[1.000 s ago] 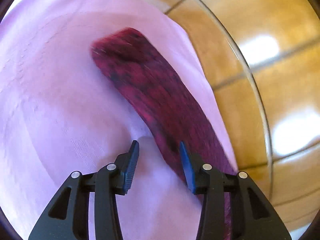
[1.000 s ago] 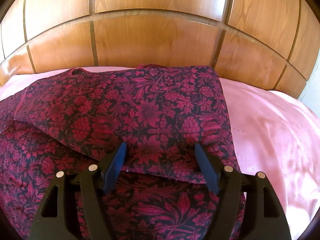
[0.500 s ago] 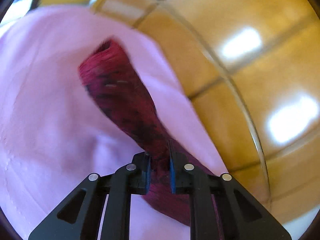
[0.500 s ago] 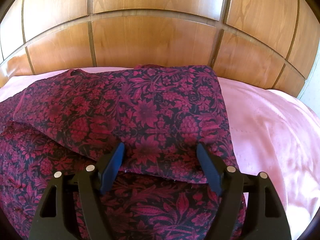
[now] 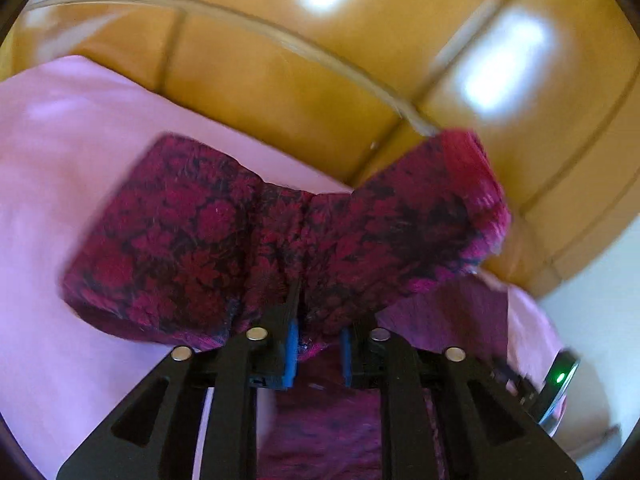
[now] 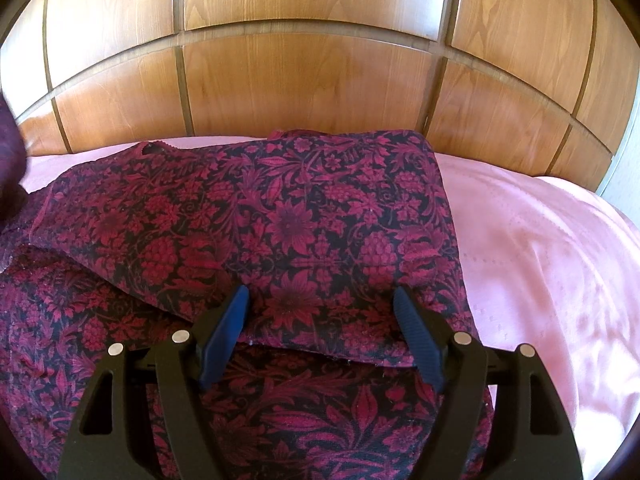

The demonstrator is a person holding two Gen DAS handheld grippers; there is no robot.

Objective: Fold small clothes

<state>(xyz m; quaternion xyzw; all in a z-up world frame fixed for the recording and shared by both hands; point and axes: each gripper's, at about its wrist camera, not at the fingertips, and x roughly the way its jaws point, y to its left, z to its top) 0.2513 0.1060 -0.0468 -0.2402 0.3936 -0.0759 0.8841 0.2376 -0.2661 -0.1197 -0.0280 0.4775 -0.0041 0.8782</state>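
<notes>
A dark red floral garment lies on a pink bedsheet, with one part folded over the rest. My right gripper hovers open just above the folded edge and holds nothing. In the left wrist view, my left gripper has a bunched flap of the garment between its pads and holds it up off the sheet. Its jaws are opening a little, while the cloth still hangs from them on both sides. A blurred dark piece of that flap shows at the left edge of the right wrist view.
A glossy wooden headboard rises right behind the garment. Pink sheet spreads to the left of the lifted flap. A device with a green light shows at the lower right of the left wrist view.
My left gripper closed on the narrow flap, then swung sideways and rolled, lifting it so the cloth now spreads wide in front of the headboard. The right gripper has stayed still and open.
</notes>
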